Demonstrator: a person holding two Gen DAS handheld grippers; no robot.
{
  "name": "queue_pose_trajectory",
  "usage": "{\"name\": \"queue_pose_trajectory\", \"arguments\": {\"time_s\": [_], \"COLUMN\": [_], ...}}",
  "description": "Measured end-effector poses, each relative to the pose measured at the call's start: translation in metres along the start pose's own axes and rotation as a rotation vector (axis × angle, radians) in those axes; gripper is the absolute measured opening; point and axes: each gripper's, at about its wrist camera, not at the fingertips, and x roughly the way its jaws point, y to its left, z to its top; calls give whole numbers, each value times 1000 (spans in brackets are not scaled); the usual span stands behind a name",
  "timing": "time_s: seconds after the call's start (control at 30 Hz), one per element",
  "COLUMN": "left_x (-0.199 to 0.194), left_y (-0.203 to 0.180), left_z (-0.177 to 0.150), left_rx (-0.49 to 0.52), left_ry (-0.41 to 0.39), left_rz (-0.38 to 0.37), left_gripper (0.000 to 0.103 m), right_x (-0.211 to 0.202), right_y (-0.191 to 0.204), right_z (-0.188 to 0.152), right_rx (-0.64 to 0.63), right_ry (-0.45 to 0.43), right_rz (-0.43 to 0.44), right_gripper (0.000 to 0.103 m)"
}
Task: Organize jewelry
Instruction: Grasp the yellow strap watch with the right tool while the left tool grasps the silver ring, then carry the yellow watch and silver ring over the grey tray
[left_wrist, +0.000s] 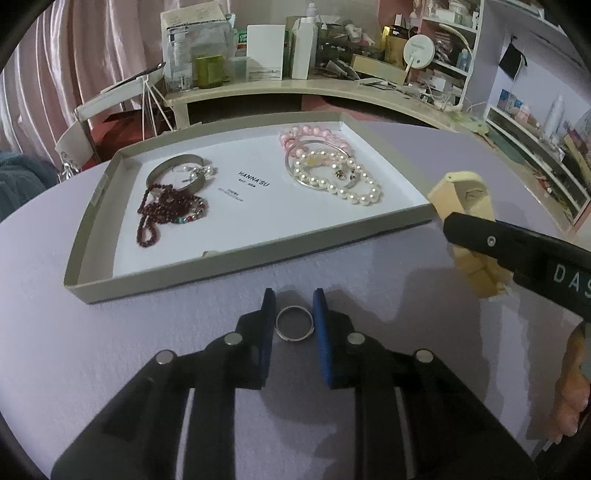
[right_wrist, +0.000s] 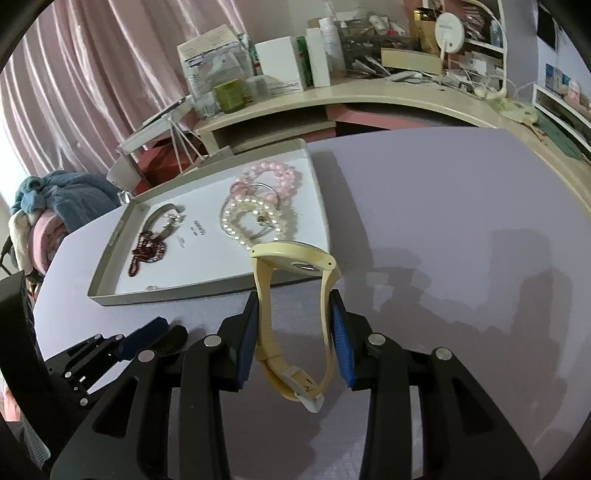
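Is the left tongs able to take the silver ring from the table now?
Probably yes: the silver ring lies flat between the pads of the left tongs, and nothing blocks it. The pads look pressed on it.

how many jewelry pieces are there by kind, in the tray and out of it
Bracelets and bead strands in the tray: 6 (dark red beads, silver cuff, pink beads, thin silver bangle, two pearl strands)
Rings: 1 (silver ring, between the left gripper pads)
Watches: 1 (cream watch, in the right gripper)
Total: 8, though overlapping strands make the tray count approximate.
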Motion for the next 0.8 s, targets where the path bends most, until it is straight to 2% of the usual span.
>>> {"name": "queue_pose_trajectory", "arguments": {"time_s": [0.13, 0.53, 0.8], "left_x": [-14, -72, -80], "left_y": [21, 87, 104], "left_z": [-4, 13, 21], "left_rx": [-54, -178, -210], "left_ry": [-5, -141, -164], "left_rz": [7, 115, 150], "left_gripper": [21, 21, 21], "right_x": [-7, -12, -13], "right_y": [9, 29, 33], "right_z": [2, 13, 19], "right_rx": [-32, -90, -102], "right_ry": [-25, -50, -64], "right_rz": [33, 91, 94], "right_gripper": [38, 38, 38]}}
